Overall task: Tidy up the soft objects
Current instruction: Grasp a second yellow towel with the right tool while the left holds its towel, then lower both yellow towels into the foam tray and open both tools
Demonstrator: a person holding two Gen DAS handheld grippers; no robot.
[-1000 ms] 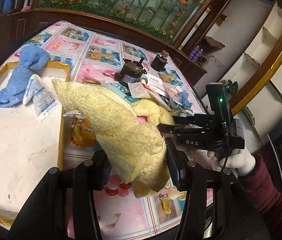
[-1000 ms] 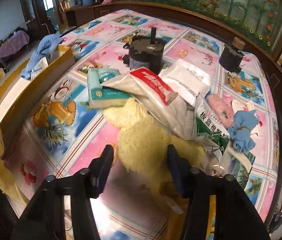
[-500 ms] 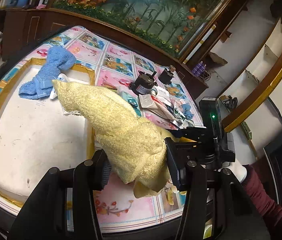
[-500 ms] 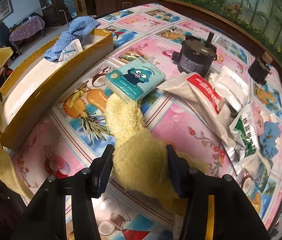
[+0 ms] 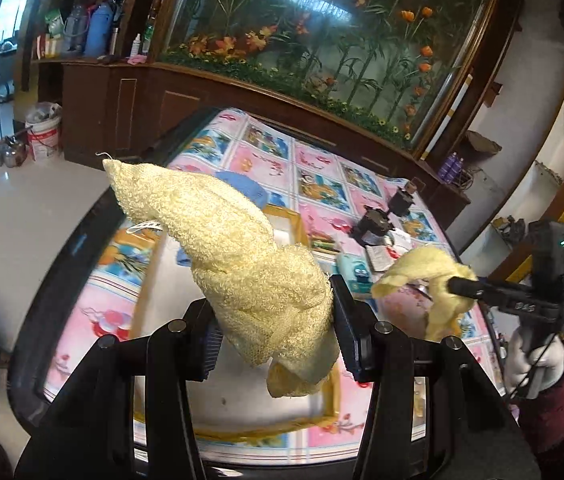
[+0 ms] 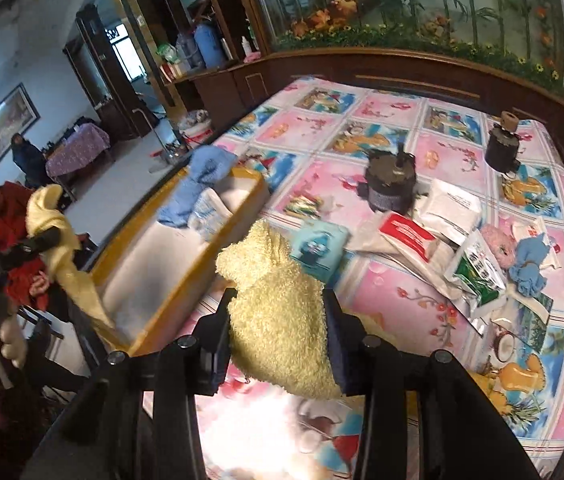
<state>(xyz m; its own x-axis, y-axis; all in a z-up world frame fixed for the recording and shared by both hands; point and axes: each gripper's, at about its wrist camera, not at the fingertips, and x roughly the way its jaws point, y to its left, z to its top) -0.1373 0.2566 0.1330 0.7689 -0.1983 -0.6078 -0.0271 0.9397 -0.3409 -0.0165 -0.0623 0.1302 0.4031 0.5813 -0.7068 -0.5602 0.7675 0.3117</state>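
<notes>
Right wrist view, yellow towel (image 6: pixel 282 328) foreground, packets (image 6: pixel 448 210), blue cloth (image 6: pixel 528 266) beyond

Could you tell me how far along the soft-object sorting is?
Done: a blue towel lies in the yellow-rimmed tray. In hand: both tongs, left and right, grip yellow towel. Left: small blue cloth among the packets.

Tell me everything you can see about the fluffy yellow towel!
The yellow towel looks soft and loopy, like terry cloth, pale butter-yellow. It is bunched up and lifted off the table. The left gripper pinches one bunch, with an end sticking up and a tail drooping over the yellow-rimmed tray. The right gripper, whose jaws have just been closing, squeezes another bunch. Whether both bunches are one towel is unclear.
</notes>
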